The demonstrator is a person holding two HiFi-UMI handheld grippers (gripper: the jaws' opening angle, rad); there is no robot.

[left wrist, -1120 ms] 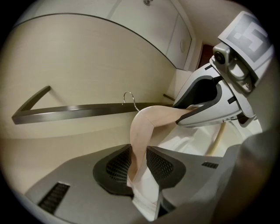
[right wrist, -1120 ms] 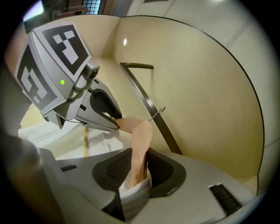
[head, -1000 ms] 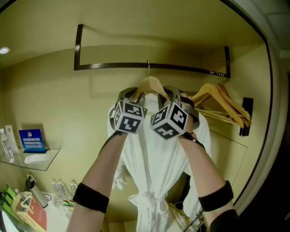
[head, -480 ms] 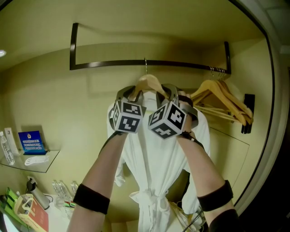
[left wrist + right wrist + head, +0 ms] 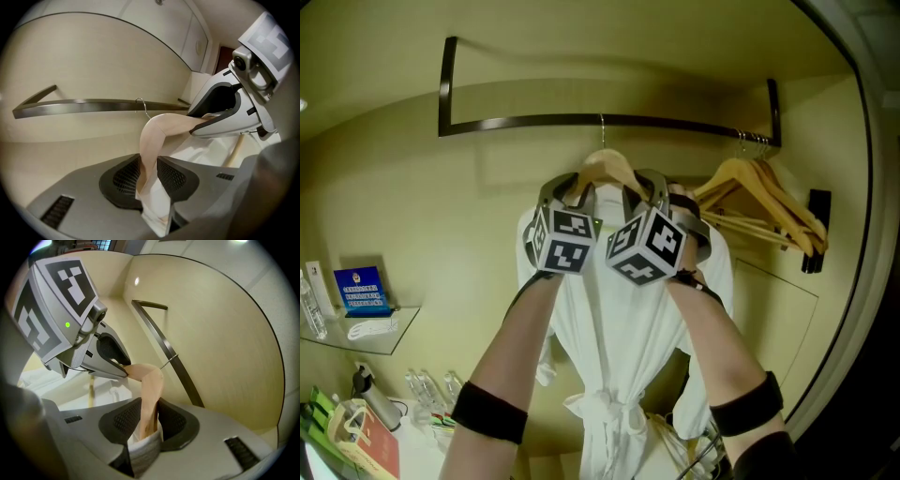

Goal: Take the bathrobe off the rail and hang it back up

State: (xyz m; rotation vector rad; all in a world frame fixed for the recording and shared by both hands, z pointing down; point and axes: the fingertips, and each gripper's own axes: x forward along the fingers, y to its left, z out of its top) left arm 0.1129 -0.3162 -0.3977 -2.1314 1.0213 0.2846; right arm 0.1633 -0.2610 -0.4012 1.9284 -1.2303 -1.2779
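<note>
The left gripper (image 5: 149,171) was clenched on one shoulder of the wooden hanger (image 5: 605,169) and the right gripper (image 5: 150,420) on the other, probably to keep the white bathrobe (image 5: 623,328) level. The hanger's hook (image 5: 602,133) was up at the rail (image 5: 534,122).

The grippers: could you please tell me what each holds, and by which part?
Both grip the wooden hanger carrying the white bathrobe: the left gripper on its left arm, the right gripper on its right arm.
</note>
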